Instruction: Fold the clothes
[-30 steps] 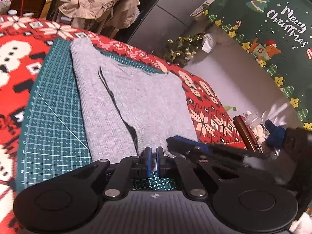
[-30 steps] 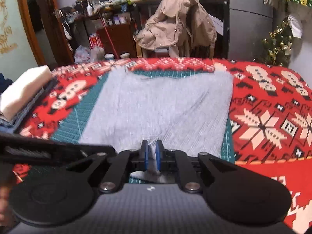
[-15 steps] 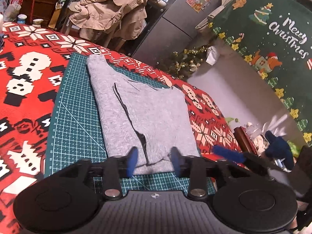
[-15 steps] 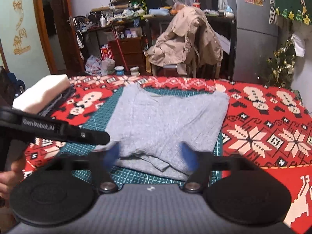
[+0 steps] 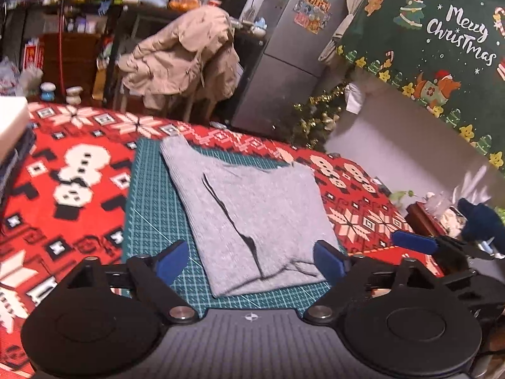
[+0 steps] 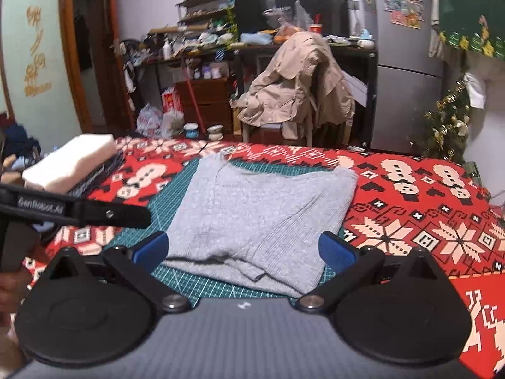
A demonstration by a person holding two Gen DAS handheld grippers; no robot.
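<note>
Sweater lies folded on the mat, layers stacked. Your left tongs and right tongs both gape wide, holding nothing. Knit looks soft, light and floppy: pinch all layers at the near corners.

white slab: cut by left edge | fridge magnets: print unreadable

Ribbed grey knit garment on a matt gridded mat
</note>
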